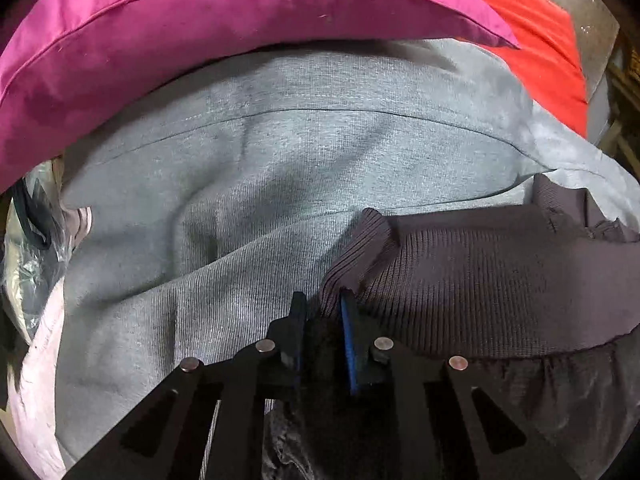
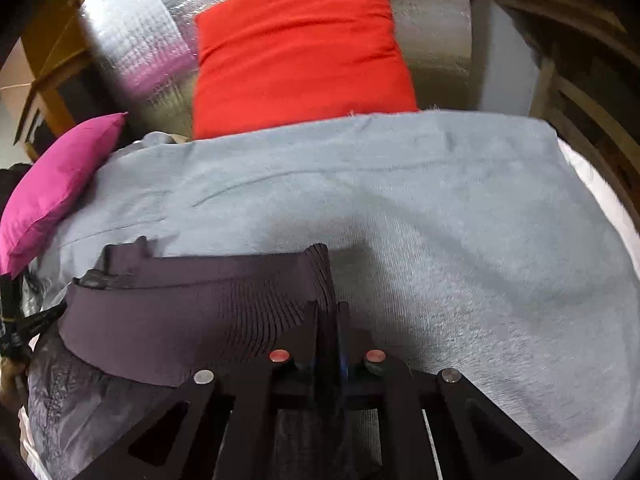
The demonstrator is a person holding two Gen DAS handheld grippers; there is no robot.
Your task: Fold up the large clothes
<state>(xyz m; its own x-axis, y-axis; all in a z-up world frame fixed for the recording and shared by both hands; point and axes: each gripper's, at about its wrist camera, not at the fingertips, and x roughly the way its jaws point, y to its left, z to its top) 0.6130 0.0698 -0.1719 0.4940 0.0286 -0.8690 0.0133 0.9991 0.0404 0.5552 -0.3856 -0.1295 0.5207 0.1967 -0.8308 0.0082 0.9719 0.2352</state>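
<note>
A dark purple-grey garment with a wide ribbed band (image 1: 480, 280) lies on a pale grey blanket (image 1: 260, 184). Its thinner, shiny body cloth (image 1: 560, 408) bunches below the band. In the left wrist view my left gripper (image 1: 322, 312) is shut on the band's left end, with dark cloth filling the narrow gap between the fingers. In the right wrist view the same band (image 2: 192, 300) runs off to the left. My right gripper (image 2: 327, 316) is shut on the band's right end, its fingers nearly together. The band is stretched between the two grippers.
A magenta pillow (image 1: 200, 40) lies on the blanket's far left, and a red cushion (image 2: 300, 48) leans against a silver foil mat (image 2: 136, 40) behind. Wooden furniture (image 2: 580, 112) flanks both sides. Clear plastic bags (image 1: 28, 264) and pale pink cloth (image 1: 36, 380) sit at the left.
</note>
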